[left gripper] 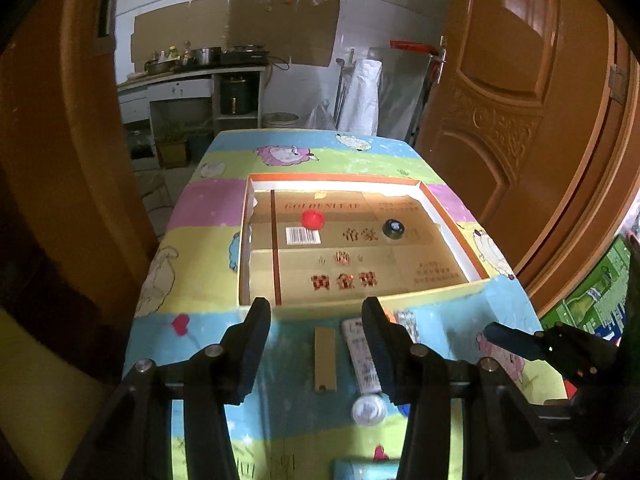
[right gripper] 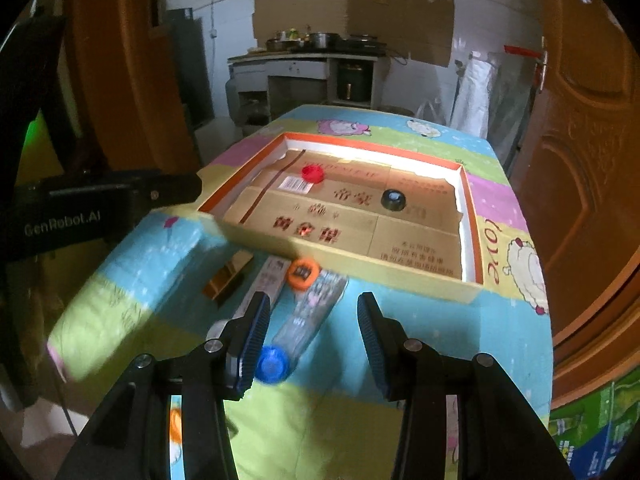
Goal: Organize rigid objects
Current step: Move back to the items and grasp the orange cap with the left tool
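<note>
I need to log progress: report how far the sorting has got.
Done: red cap and black round piece lie in the box. In hand: nothing; both hand-held grippers, left and right, are empty. Left: clear bottle, orange ring, gold bar, white pack.

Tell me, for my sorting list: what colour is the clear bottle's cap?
Blue cap on the clear bottle; right wrist view shows it best.
</note>
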`<control>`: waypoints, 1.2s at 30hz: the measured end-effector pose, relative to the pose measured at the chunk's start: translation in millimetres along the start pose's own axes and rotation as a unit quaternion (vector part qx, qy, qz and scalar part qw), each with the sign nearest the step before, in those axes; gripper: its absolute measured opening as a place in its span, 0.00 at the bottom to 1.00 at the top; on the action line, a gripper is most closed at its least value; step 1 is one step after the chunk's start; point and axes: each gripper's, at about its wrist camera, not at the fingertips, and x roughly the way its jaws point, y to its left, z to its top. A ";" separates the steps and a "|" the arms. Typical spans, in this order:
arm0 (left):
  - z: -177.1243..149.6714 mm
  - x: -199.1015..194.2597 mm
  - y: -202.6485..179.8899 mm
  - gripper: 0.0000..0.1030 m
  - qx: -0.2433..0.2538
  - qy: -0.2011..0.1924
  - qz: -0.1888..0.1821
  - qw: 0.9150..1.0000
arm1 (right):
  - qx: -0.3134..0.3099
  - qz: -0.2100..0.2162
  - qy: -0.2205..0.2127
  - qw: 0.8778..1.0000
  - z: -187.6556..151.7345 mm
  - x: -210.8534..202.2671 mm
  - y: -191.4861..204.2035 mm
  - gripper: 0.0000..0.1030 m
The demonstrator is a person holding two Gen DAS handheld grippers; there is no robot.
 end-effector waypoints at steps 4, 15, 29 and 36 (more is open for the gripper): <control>-13.3 -9.4 -1.1 0.47 -0.001 -0.004 -0.001 1.000 | -0.005 0.002 0.004 1.000 -13.1 -4.7 4.0 0.46; -77.0 -27.2 -22.0 0.47 0.028 0.003 -0.041 0.999 | 0.014 0.011 0.020 1.000 -46.4 -10.4 4.5 0.46; -146.6 -30.3 -56.9 0.47 0.101 0.014 -0.056 0.993 | 0.037 0.008 0.029 0.999 -67.1 -17.4 -1.1 0.46; -154.9 -18.9 -55.8 0.47 0.105 0.021 -0.044 0.993 | 0.040 0.009 0.031 0.999 -72.6 -18.4 0.1 0.46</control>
